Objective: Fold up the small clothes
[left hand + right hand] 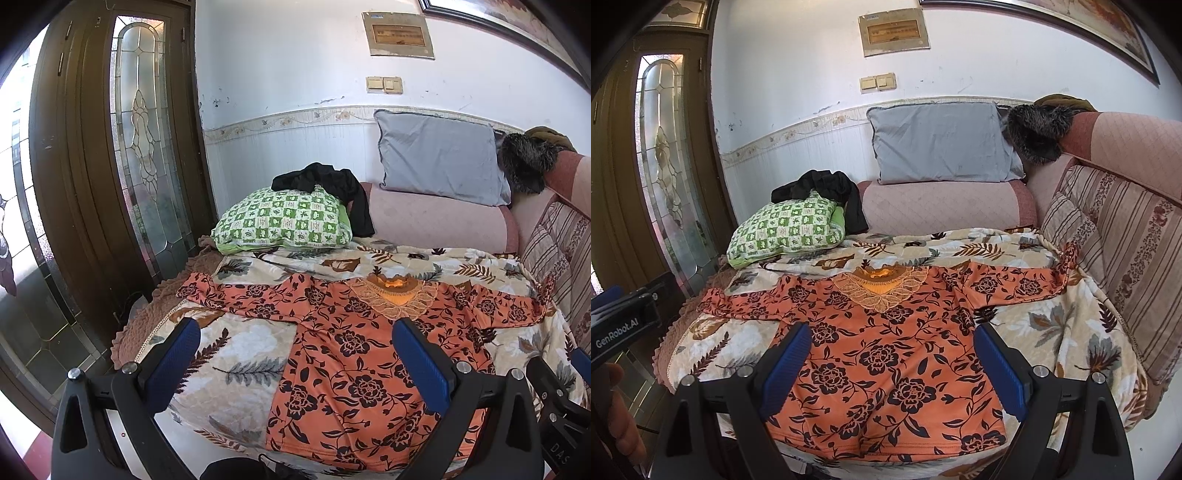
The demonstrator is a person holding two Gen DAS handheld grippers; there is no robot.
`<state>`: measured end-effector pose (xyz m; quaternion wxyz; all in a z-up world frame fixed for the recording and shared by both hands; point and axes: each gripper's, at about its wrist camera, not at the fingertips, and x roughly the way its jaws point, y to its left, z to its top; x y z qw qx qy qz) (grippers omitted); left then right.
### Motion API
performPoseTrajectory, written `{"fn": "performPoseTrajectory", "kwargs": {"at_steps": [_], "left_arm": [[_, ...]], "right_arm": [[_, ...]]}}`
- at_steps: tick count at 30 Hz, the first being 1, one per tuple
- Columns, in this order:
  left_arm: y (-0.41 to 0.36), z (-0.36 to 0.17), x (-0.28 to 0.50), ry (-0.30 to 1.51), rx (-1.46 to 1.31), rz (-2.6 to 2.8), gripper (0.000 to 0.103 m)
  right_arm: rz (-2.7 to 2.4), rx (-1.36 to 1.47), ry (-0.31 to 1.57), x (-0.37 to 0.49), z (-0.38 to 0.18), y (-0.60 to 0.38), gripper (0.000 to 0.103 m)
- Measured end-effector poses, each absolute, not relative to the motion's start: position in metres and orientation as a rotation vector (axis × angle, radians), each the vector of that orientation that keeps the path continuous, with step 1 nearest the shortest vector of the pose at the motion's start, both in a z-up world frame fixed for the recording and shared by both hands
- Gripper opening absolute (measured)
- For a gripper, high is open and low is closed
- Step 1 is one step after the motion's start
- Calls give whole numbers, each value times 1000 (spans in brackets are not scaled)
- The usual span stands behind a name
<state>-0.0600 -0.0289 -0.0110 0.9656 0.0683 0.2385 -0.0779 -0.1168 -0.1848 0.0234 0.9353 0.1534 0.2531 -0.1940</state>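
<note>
An orange top with a dark flower print [351, 369] [886, 369] lies flat, front up, on a leaf-patterned blanket [251, 354] [1052, 325]. Both sleeves are spread out sideways and a lace collar [395, 299] [882, 288] points to the sofa back. My left gripper [295, 339] hovers open above the top's left side near the hem, holding nothing. Over the middle of the top my right gripper [892, 341] is open too, its blue pads [786, 365] straddling the body of the garment. The left gripper's body [624, 325] shows at the left edge of the right wrist view.
A green checked pillow [284, 221] [786, 232] with a black garment [328, 188] [827, 192] on it lies at the back left. A grey pillow [439, 158] [942, 144] leans on the wall. The striped sofa back [1126, 258] bounds the right; a glass-panelled door [144, 147] stands left.
</note>
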Motion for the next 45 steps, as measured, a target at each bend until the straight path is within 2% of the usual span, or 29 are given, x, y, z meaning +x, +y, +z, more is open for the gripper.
{"fn": "performPoseTrajectory", "kwargs": {"at_steps": [31, 38, 45], "left_arm": [[-43, -36, -29, 548, 165, -147, 103], [-62, -58, 7, 581, 184, -145, 103], [-125, -127, 105, 733, 159, -210, 103]], "right_arm": [[-413, 357, 588, -92, -6, -201, 91], [-457, 382, 607, -74, -21, -233, 91], [-469, 548, 610, -48, -76, -344, 91]]}}
